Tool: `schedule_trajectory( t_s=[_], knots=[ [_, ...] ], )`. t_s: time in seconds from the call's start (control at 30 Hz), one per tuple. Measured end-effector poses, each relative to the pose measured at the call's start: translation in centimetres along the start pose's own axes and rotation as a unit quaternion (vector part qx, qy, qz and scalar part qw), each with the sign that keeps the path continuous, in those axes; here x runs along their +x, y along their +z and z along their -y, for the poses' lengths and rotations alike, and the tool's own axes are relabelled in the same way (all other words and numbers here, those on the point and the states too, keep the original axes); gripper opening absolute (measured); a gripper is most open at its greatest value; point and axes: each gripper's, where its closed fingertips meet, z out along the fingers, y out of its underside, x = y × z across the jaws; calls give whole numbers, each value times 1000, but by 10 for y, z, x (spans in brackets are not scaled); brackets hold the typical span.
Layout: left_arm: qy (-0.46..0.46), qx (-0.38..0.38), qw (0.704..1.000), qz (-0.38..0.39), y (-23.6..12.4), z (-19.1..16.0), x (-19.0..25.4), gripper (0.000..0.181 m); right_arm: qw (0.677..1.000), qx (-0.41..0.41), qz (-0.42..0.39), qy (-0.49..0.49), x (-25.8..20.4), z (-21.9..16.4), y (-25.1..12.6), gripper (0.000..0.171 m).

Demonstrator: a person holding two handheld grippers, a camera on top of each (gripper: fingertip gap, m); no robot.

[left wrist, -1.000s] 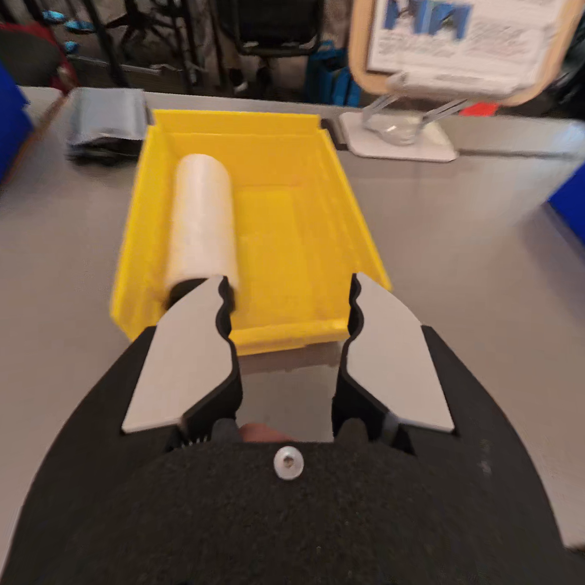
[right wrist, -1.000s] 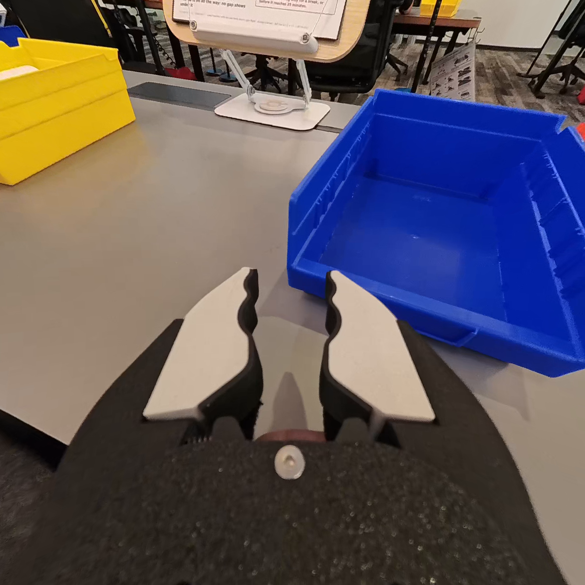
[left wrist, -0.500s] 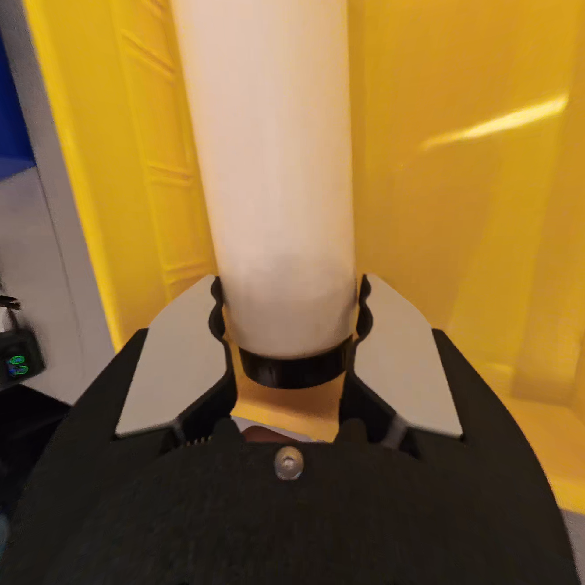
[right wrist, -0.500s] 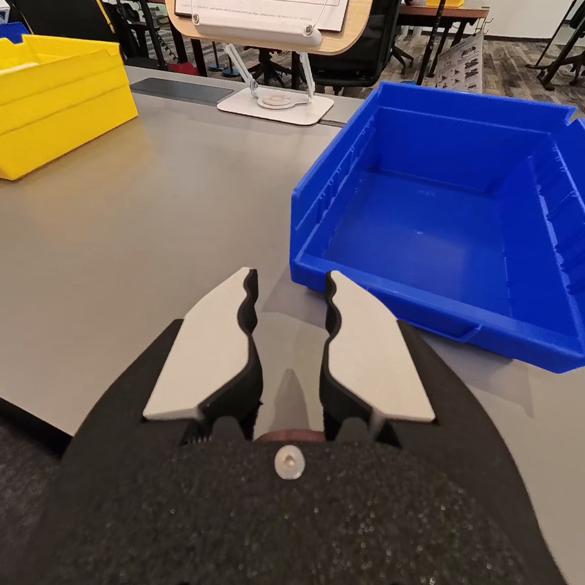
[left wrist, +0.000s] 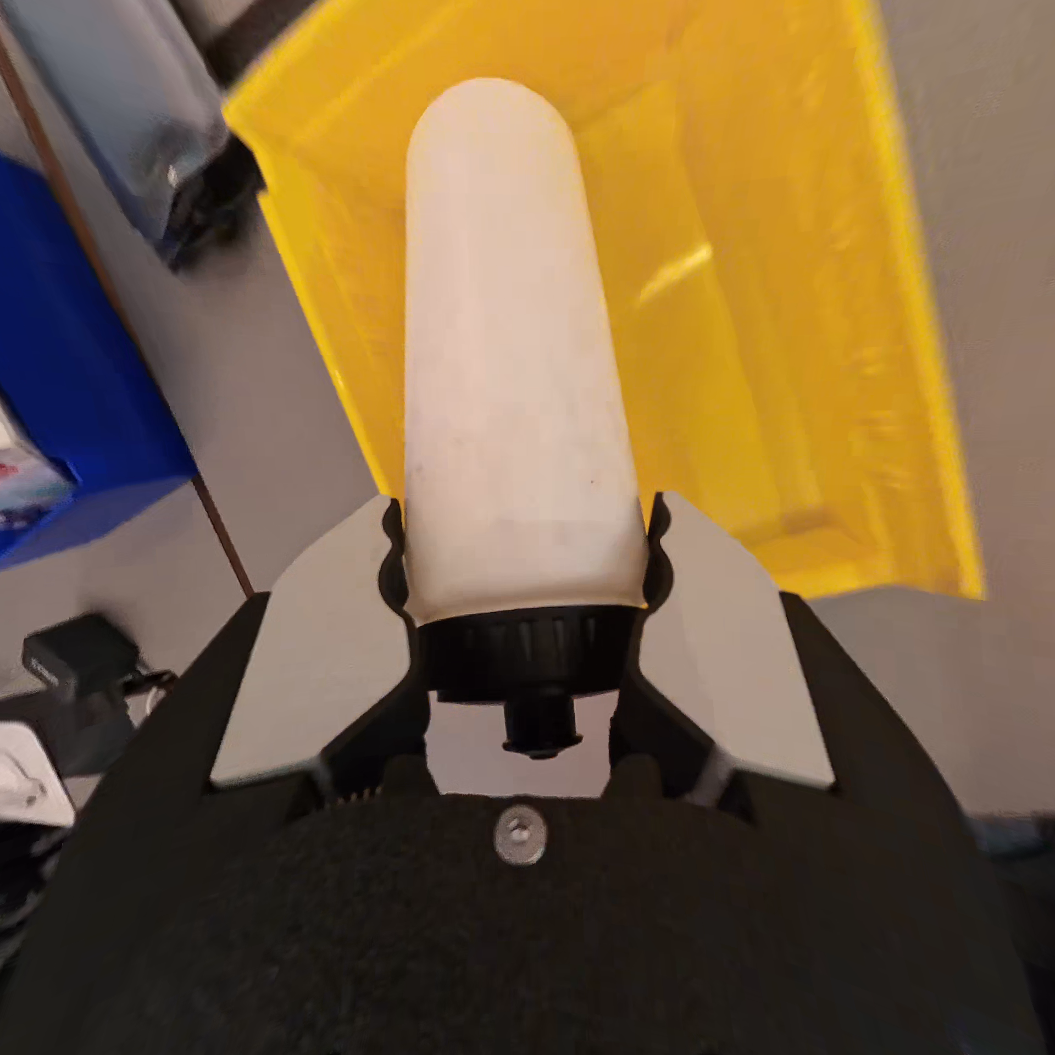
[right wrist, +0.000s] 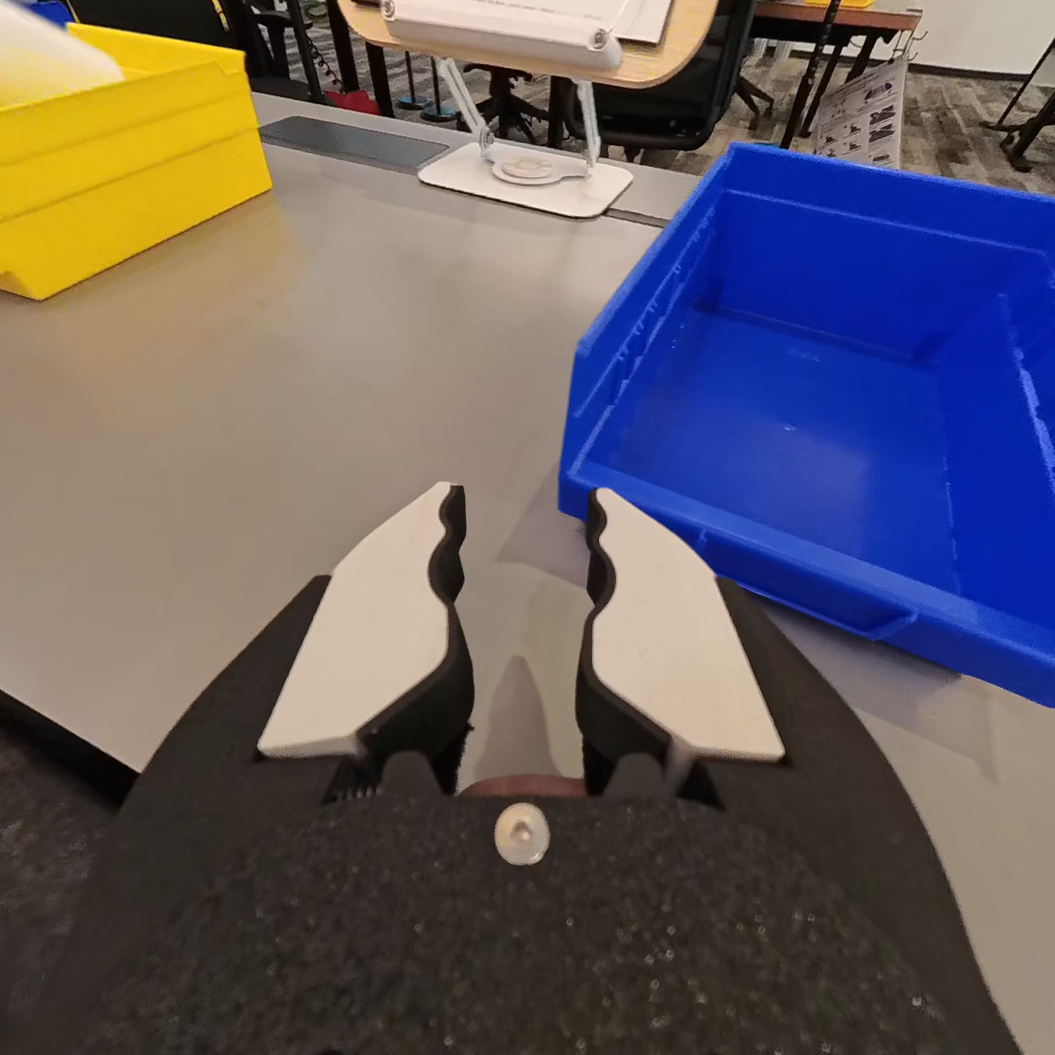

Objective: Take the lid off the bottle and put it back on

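Observation:
A white bottle [left wrist: 502, 342] with a black ribbed lid [left wrist: 525, 651] sits between the fingers of my left gripper [left wrist: 525, 502]. The gripper is shut on the bottle's body just above the lid, and the lid end points back toward the camera. The bottle is held up over the yellow bin [left wrist: 770, 342]. In the right wrist view the bottle shows as a white blur [right wrist: 51, 51] above the yellow bin [right wrist: 125, 188] at far left. My right gripper [right wrist: 525, 494] is open and empty, low over the grey table [right wrist: 285, 399].
An empty blue bin [right wrist: 799, 565] stands just right of the right gripper. A white document stand [right wrist: 525, 171] is at the table's back edge. In the left wrist view, another blue bin [left wrist: 68, 371], a grey bag [left wrist: 143, 114] and a black device [left wrist: 74, 656] lie to the left.
My left gripper reached into the yellow bin, closed on the white bottle near its lid and lifted it up out of the bin. The right gripper has barely moved.

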Motion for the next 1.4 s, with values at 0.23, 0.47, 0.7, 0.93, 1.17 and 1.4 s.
schedule_trajectory(
  t_s=[0.23,0.47,0.7,0.93,1.17,1.4],
  knots=[
    [117,23,993,-15,-100,60,26,82,1000,-7,10,-20,-17,0,9,41],
    [274,-88,957,-35,-92,91,116,82,1000,-13,11,-22,-20,-2,11,40],
    [407,-180,895,-39,-53,119,208,82,1000,-6,5,-21,-13,-2,3,40],
    [517,-272,812,-8,-52,135,246,82,1000,-3,11,-1,-6,-3,-2,40],
    [571,-354,741,17,-52,146,251,82,1000,-6,22,0,-8,-4,0,40],
    [579,-354,734,13,-30,160,270,82,1000,-10,24,2,-8,-6,0,40]
  ],
)
